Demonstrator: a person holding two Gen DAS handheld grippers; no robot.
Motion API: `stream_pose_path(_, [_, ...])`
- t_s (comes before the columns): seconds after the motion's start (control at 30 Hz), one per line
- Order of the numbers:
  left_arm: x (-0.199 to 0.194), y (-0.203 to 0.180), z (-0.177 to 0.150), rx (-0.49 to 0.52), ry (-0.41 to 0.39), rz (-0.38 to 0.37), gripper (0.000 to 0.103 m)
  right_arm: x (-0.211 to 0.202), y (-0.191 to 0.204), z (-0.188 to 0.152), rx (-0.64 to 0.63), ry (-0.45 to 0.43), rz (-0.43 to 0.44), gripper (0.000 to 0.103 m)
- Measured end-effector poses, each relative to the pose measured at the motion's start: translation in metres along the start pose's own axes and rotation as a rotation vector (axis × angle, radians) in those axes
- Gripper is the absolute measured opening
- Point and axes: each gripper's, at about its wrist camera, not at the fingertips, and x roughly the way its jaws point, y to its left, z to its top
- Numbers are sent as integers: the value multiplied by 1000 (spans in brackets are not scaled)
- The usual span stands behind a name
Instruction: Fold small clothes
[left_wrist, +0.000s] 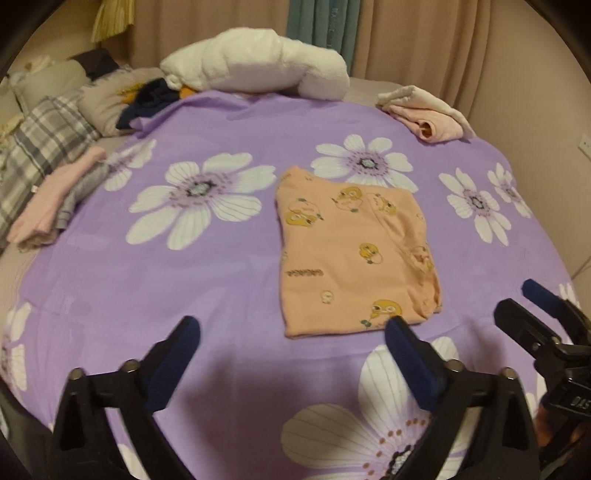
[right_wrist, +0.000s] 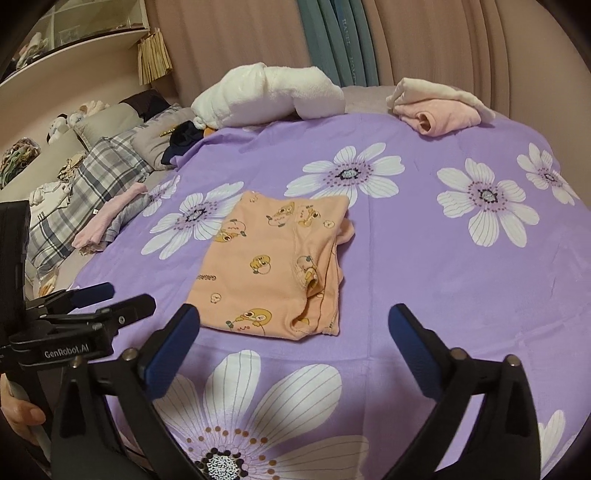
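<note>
A small peach garment with yellow cartoon prints (left_wrist: 351, 251) lies folded into a rectangle on the purple flowered sheet (left_wrist: 184, 280); it also shows in the right wrist view (right_wrist: 273, 266). My left gripper (left_wrist: 291, 332) is open and empty, hovering just short of the garment's near edge. My right gripper (right_wrist: 291, 321) is open and empty, also at the near edge. The right gripper shows at the right of the left wrist view (left_wrist: 535, 306). The left gripper shows at the left of the right wrist view (right_wrist: 110, 299).
A folded pink and grey stack (left_wrist: 55, 199) lies at the sheet's left edge. A pink and cream pile (left_wrist: 428, 110) sits at the far right. A rolled white blanket (left_wrist: 258, 66) and dark clothes (left_wrist: 151, 96) lie at the back. Plaid pillows (right_wrist: 85, 192) are left.
</note>
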Motion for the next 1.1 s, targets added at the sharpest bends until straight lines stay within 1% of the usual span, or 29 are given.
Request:
stream_pose_path(0.13, [-7, 2, 1, -11, -3, -18, 100, -6, 4, 1, -6, -11, -3, 103])
stream_pose_path(0.23, [-9, 3, 1, -12, -1, -5, 100, -8, 8, 1, -15, -13, -6, 103])
stream_pose_path(0.5, [-11, 5, 2, -13, 20, -4, 101, -9, 15, 3, -37, -10, -29, 103])
stream_pose_path(0.73, [-12, 6, 4, -18, 32, -40, 101, -7, 17, 4, -44, -3, -60, 103])
stream_pose_path(0.83, [-10, 7, 4, -25, 46, -46, 101, -5, 18, 3, -36, 8, -53, 103])
stream_pose_path(1.1, [-6, 8, 4, -30, 55, -27, 101, -2, 24, 5, -45, 11, -39, 103])
